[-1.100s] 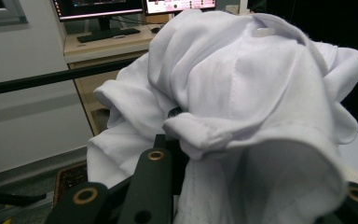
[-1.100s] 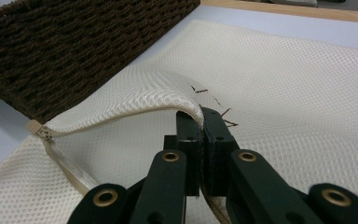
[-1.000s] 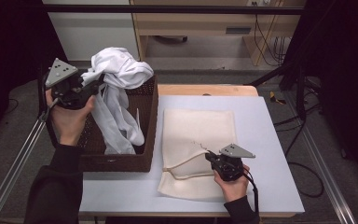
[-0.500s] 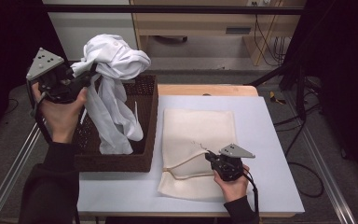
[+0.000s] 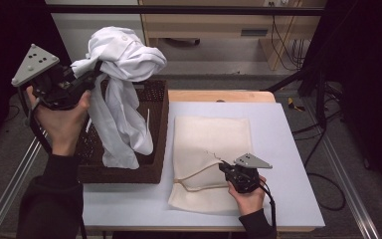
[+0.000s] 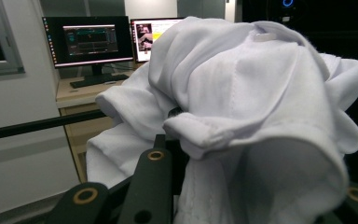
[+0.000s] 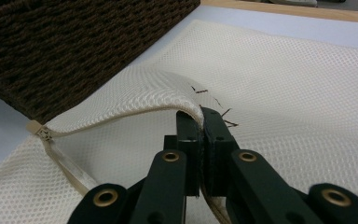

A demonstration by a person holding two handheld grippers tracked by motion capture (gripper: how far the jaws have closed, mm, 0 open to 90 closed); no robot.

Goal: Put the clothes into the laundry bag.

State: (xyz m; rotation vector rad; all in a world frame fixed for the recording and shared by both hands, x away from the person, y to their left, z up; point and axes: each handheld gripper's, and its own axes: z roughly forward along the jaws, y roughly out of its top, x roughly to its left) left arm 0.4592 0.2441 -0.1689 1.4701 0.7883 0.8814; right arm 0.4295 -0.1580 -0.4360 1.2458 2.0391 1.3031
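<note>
A white garment [image 5: 124, 64] hangs bunched from my left gripper [image 5: 97, 69], which is shut on it, high over the dark wicker basket [image 5: 159, 114]. Its tail still dangles into the basket. In the left gripper view the garment [image 6: 242, 93] drapes over the jaws, and one black finger [image 6: 151, 177] shows beneath it. A cream mesh bag [image 5: 211, 144] lies flat on the white table [image 5: 288, 149]. My right gripper [image 5: 224, 167] is shut on the bag's upper edge and holds its mouth lifted. In the right gripper view the pinched hem [image 7: 191, 105] sits between the closed jaws of the gripper [image 7: 200, 121].
The wicker basket [image 7: 74, 42] stands right beside the bag's left side. A wooden desk [image 5: 219, 30] and cables lie beyond the table's far edge. Two lit monitors [image 6: 91, 42] stand on a desk further off. Metal rails run along both table sides.
My left hand has risen and drawn left, pulling the white garment up out of the basket. The right hand and the bag have stayed still.
</note>
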